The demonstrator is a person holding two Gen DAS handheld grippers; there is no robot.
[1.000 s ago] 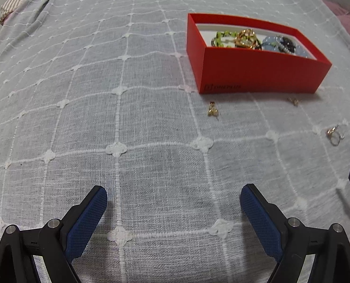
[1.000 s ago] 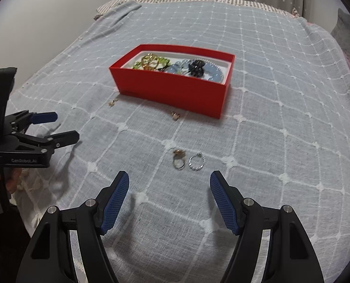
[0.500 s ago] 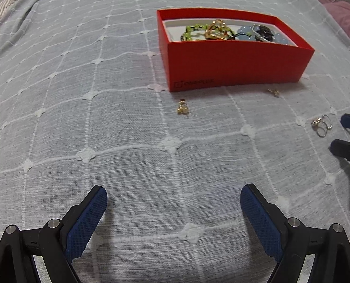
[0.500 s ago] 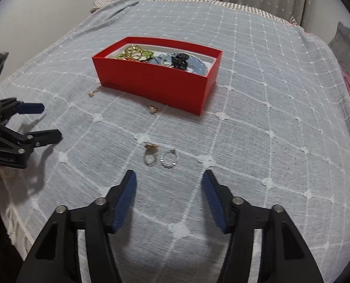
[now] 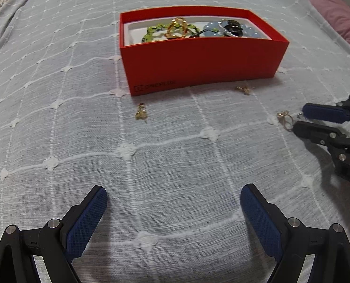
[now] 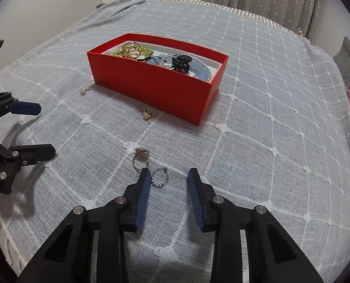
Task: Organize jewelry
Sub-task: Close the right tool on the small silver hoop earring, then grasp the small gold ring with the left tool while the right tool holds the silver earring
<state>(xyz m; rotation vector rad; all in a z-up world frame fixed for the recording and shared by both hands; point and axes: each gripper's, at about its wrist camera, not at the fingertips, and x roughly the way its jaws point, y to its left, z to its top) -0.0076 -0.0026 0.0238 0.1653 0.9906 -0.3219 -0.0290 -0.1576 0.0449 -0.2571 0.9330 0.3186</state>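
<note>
Right gripper (image 6: 166, 179) half open, empty, straddling silver ring (image 6: 160, 177) lying well short of red box (image 6: 156, 87); should lower flush, close gently; left gripper (image 5: 173, 208) wide open, empty.

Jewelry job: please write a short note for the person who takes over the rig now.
Left claw: open, empty, hovering over the bedspread.
Right claw: open, silver ring lies between its fingers, not gripped.
Gold ring lies just beyond it.
Two small gold pieces lie by the red box: and.
Done: bracelets and a black clip are in the box.
Left: both rings, both small pieces.
</note>
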